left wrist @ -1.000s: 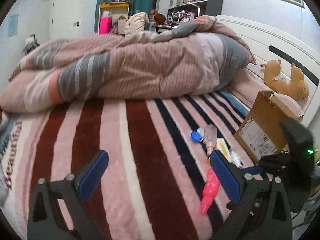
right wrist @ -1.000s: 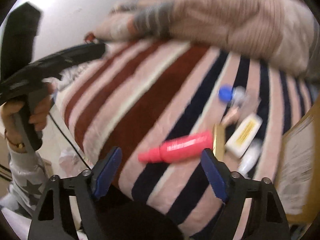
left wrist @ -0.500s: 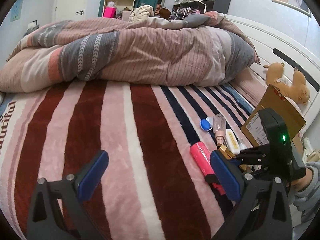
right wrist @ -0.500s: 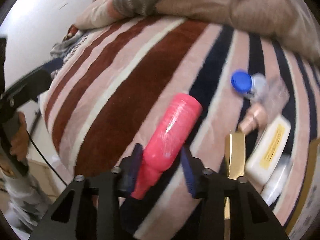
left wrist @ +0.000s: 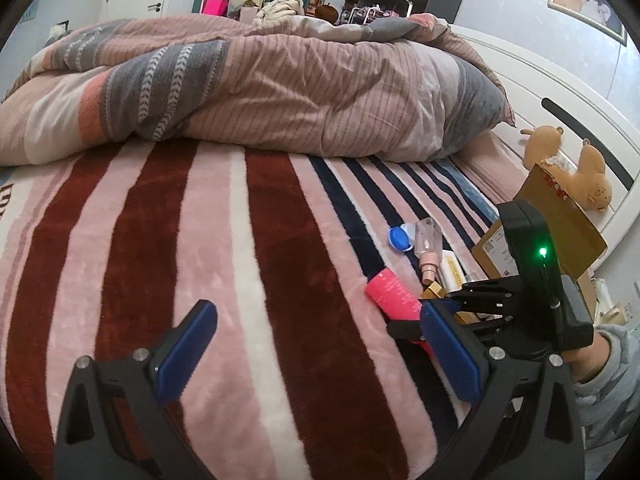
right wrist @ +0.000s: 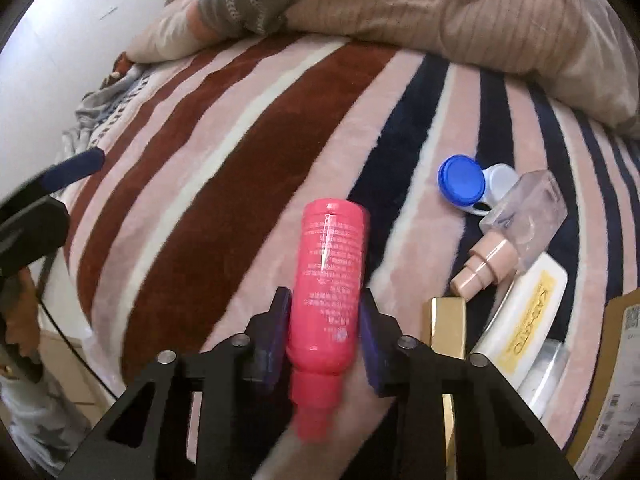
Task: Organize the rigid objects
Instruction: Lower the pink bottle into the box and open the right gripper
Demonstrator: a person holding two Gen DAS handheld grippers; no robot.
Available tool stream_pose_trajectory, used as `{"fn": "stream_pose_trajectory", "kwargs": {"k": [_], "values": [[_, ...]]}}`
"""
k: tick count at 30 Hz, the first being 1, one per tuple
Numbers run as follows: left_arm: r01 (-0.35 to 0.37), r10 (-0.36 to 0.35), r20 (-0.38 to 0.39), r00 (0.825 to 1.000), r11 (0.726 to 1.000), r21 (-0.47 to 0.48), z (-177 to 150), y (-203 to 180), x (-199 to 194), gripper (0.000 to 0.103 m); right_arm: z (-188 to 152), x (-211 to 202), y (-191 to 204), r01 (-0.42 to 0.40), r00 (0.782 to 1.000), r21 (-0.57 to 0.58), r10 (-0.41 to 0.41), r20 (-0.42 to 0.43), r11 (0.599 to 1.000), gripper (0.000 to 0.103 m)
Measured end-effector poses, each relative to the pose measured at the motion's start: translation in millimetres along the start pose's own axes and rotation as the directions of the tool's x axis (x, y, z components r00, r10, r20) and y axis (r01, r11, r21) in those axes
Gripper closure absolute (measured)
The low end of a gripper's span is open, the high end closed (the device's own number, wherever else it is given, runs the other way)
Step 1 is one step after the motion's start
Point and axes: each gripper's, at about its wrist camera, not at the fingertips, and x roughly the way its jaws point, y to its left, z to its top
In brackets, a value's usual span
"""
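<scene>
A pink bottle (right wrist: 330, 276) lies on the striped blanket (right wrist: 224, 184), its cap toward the camera. My right gripper (right wrist: 325, 322) is shut on the bottle's lower body, blue pads on both sides. The bottle also shows in the left wrist view (left wrist: 394, 298) with the right gripper (left wrist: 448, 312) around it. My left gripper (left wrist: 316, 348) is open and empty above the blanket (left wrist: 180, 240), left of the bottle.
Beside the bottle lie a blue-lidded contact lens case (right wrist: 470, 184), a clear bottle with beige cap (right wrist: 516, 226), a white and yellow tube (right wrist: 524, 320) and a gold box (right wrist: 446, 332). A cardboard box (left wrist: 552, 224) stands at right. A bunched duvet (left wrist: 248, 92) fills the back.
My right gripper has closed on the pink bottle, which has turned from sideways to pointing cap-first at the camera. The left gripper's view has shifted closer over the blanket.
</scene>
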Motion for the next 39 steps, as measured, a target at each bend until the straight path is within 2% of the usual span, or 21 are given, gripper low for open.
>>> {"fn": "stream_pose_trajectory", "kwargs": {"k": [6, 11, 14, 17, 18, 19, 21, 24, 31, 35, 39], "values": [[0.118, -0.118, -0.004, 0.993, 0.993, 0.006, 10, -22, -1, 0.003, -9, -32, 11, -0.020, 0.995, -0.069, 0.027, 0.100, 0.997, 0.076], [0.180, -0.180, 0.013, 0.984, 0.983, 0.046, 26, -58, -12, 0.008, -20, -87, 24, -0.075, 0.971, -0.138, 0.104, 0.217, 0.988, 0.076], [0.255, -0.257, 0.024, 0.966, 0.965, 0.068, 37, -85, -23, 0.023, -27, -121, 26, -0.112, 0.945, -0.161, 0.155, 0.287, 0.981, 0.076], [0.299, -0.304, 0.028, 0.952, 0.949, 0.101, 48, -115, -32, 0.046, -37, -155, 25, -0.125, 0.916, -0.181, 0.184, 0.358, 0.975, 0.076], [0.301, -0.306, 0.033, 0.952, 0.948, 0.109, 52, -123, -34, 0.060, -39, -165, 26, -0.121, 0.907, -0.186, 0.185, 0.379, 0.975, 0.076], [0.307, -0.312, 0.039, 0.949, 0.945, 0.111, 55, -132, -37, 0.062, -44, -178, 22, -0.114, 0.896, -0.188, 0.183, 0.404, 0.976, 0.076], [0.311, -0.320, 0.060, 0.945, 0.942, 0.126, 65, -154, -44, 0.064, -49, -194, 14, -0.112, 0.883, -0.177, 0.180, 0.434, 0.978, 0.076], [0.293, -0.313, 0.081, 0.946, 0.936, 0.196, 78, -193, -51, 0.065, -58, -224, -6, -0.106, 0.852, -0.161, 0.173, 0.494, 0.981, 0.076], [0.272, -0.308, 0.066, 0.949, 0.907, 0.321, 108, -277, -38, 0.065, -77, -272, -62, -0.081, 0.805, -0.093, 0.120, 0.581, 0.992, 0.076], [0.282, -0.314, 0.030, 0.949, 0.887, 0.366, 118, -312, -20, 0.065, -87, -290, -97, -0.062, 0.791, -0.045, 0.077, 0.607, 0.997, 0.076], [0.285, -0.295, -0.036, 0.955, 0.874, 0.393, 121, -337, 8, 0.065, -95, -292, -129, -0.065, 0.799, 0.010, 0.046, 0.599, 0.998, 0.076]]}}
